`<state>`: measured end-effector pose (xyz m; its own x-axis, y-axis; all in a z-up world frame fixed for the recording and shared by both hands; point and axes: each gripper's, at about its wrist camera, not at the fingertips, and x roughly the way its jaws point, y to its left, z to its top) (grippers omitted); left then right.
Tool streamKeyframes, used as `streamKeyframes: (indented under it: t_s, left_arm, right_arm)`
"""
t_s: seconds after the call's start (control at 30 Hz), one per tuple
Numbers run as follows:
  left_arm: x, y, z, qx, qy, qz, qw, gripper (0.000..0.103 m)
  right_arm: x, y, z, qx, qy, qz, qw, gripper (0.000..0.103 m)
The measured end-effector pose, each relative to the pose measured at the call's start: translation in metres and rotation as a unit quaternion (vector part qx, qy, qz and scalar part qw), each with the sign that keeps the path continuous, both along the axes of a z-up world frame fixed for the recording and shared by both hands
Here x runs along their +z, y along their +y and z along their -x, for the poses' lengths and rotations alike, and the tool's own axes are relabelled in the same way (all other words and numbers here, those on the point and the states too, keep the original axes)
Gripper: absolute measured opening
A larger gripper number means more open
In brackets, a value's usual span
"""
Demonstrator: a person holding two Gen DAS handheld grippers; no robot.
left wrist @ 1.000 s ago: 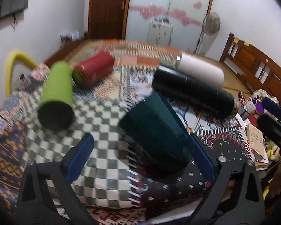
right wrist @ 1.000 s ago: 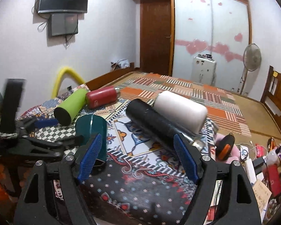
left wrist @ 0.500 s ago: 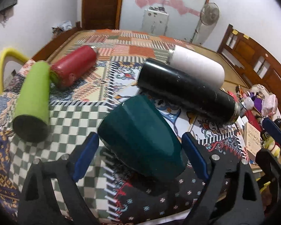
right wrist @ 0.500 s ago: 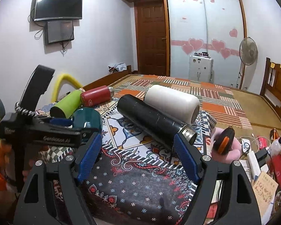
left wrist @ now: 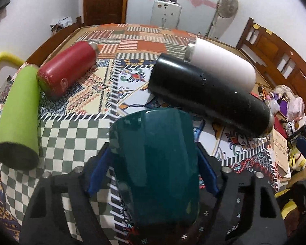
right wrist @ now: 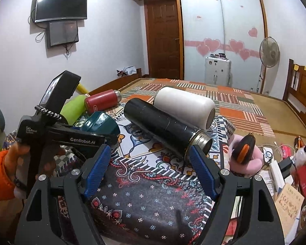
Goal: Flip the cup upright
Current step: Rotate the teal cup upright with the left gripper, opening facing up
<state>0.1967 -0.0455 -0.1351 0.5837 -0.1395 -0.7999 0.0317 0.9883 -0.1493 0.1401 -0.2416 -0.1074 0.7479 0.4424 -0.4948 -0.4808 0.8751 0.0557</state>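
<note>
Since half a second ago your left gripper (left wrist: 153, 169) has moved in around the glossy dark-teal plastic cup (left wrist: 155, 155); its blue pads now sit against both cup sides, gripping it. The cup lies base-forward toward 12 o'clock on the patterned patchwork cloth (left wrist: 75, 130); its interior is hidden. Your right gripper (right wrist: 151, 169) hangs with fingers spread wide, holding nothing. At 1 o'clock from the cup lies the black cylindrical flask (left wrist: 210, 98), its open steel mouth dark inside, touching the white flask (left wrist: 222, 67). At 10 o'clock lie the lime-green bottle (left wrist: 20, 112) and red bottle (left wrist: 67, 69), both on their sides.
</note>
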Motion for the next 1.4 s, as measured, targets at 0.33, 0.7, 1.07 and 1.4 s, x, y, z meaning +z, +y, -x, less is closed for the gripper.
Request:
streamKeyframes:
  t_s: [0.33, 0.7, 1.07, 1.4]
  left_arm:
    - [0.023, 0.001, 0.027, -0.023, -0.051, -0.023, 0.9982, 0.075]
    - [0.047, -0.003, 0.05, -0.041, -0.109, -0.055, 0.9917, 0.074]
    - [0.04, -0.002, 0.046, -0.047, -0.113, -0.056, 0.991, 0.074]
    - [0.024, -0.002, 0.047, -0.048, -0.105, -0.059, 0.9915, 0.074]
  right_arm:
    - [0.002, 0.003, -0.004, 0.001, 0.003, -0.009, 1.0, 0.077]
    - [0.014, 0.009, -0.002, -0.002, -0.016, -0.026, 1.0, 0.085]
    - [0.015, 0.018, -0.003, 0.003, -0.023, -0.021, 0.999, 0.085]
    - [0.01, 0.023, -0.005, 0.006, -0.017, -0.019, 1.0, 0.085]
